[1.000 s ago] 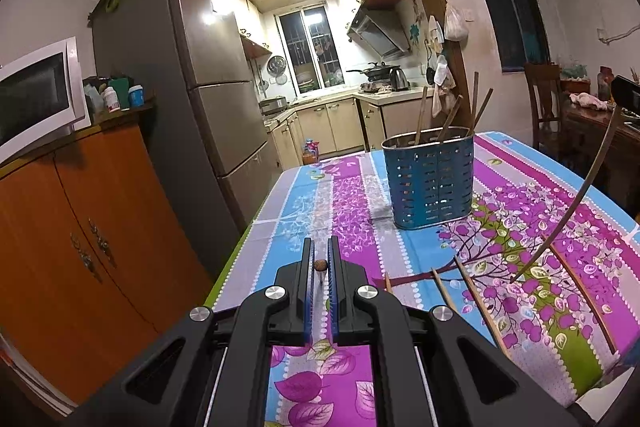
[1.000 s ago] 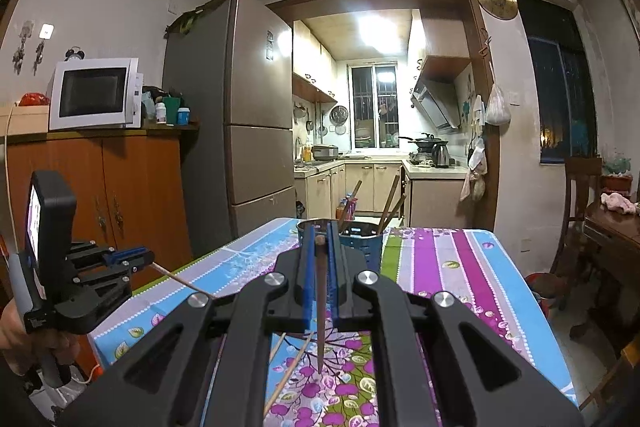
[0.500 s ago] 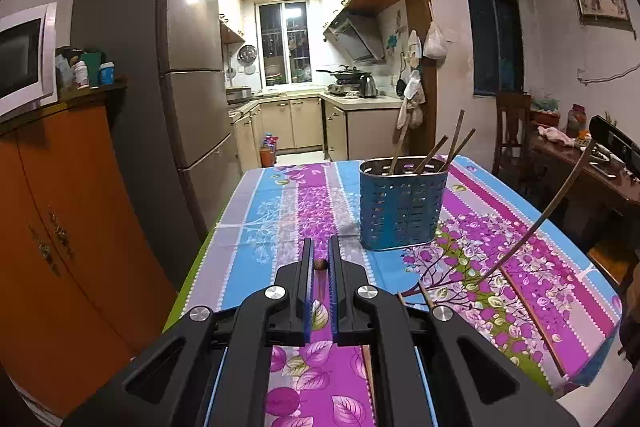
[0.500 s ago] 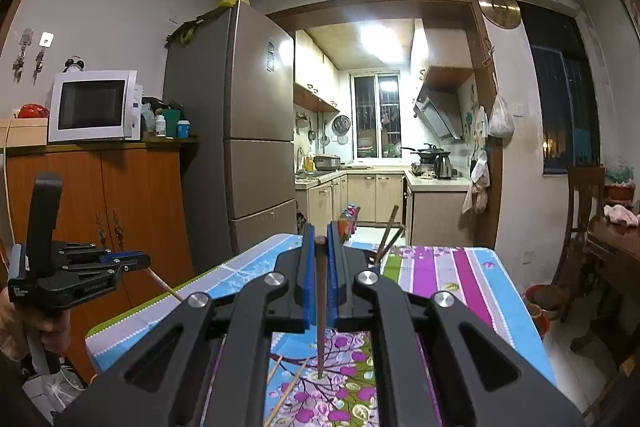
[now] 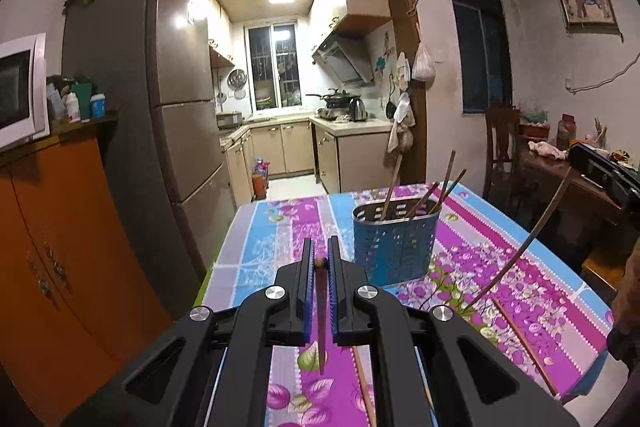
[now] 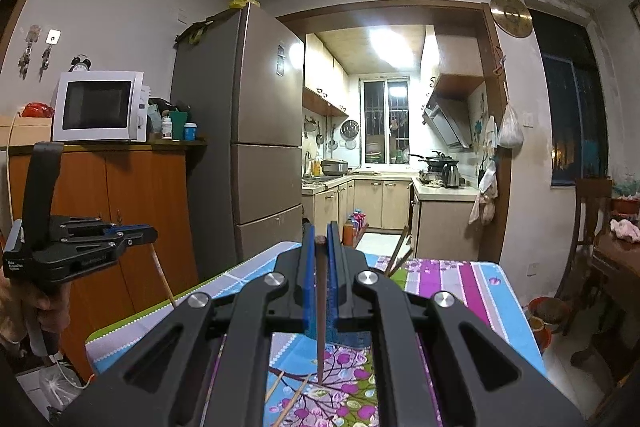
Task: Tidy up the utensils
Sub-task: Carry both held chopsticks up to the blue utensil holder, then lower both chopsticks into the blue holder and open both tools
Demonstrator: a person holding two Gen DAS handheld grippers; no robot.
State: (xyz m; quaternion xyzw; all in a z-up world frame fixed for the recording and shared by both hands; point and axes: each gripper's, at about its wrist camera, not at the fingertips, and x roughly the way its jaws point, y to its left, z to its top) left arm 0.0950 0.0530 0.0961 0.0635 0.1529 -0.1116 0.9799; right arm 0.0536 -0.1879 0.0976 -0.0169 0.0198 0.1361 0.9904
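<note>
Because each stick is thin, light and stiff, I think it can spin or slip if I pinch it too close to one end, so a hold near the thick top feels safest to me. My left tongs (image 5: 319, 263) are squeezed together on one brown chopstick (image 5: 321, 323), which hangs down from them with its thin tip over the flowery desk (image 5: 260, 227). More loose chopsticks (image 5: 524, 343) lie flat on the cloth, and they look smooth, so they may slide. To the right stands the blue holder (image 5: 394, 247) with a few sticks leaning in it already. My right tongs (image 6: 319, 241) are also clamped shut on a second chopstick (image 6: 320, 315), pointing down. I would lower each one tip first into the holder's open top.
</note>
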